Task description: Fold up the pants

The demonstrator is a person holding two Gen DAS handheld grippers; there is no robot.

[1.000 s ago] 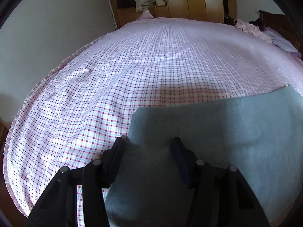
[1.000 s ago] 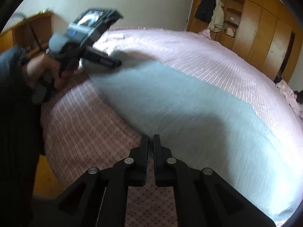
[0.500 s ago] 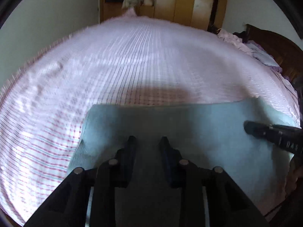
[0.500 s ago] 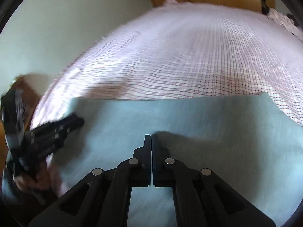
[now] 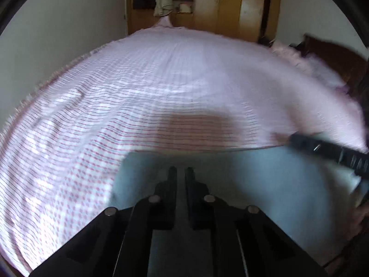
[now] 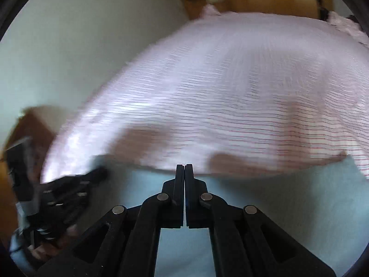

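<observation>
Pale grey-blue pants point(image 5: 253, 184) lie flat on the near part of a pink checked bed sheet point(image 5: 161, 92). My left gripper point(image 5: 180, 169) is over their left end, its jaws closing to a narrow slit with the cloth pinched between the fingers. In the right wrist view the pants point(image 6: 276, 196) fill the lower half. My right gripper point(image 6: 185, 166) is shut, tips at the pants' far edge, and I see no cloth between them. Each gripper shows in the other's view: the right gripper point(image 5: 291, 139) at the right edge, the left gripper point(image 6: 101, 173) at the lower left.
The bed sheet point(image 6: 230, 80) stretches far ahead with soft wrinkles. A wooden wardrobe point(image 5: 230, 7) with hanging clothes stands beyond the bed. Pink pillows point(image 5: 290, 53) and a dark headboard point(image 5: 334, 55) are at the far right. A white wall runs along the left.
The left jaws went from wide apart to nearly together on the pants' left end. The right gripper swung across the pants to their far edge, staying shut. Both views are now blurred.
</observation>
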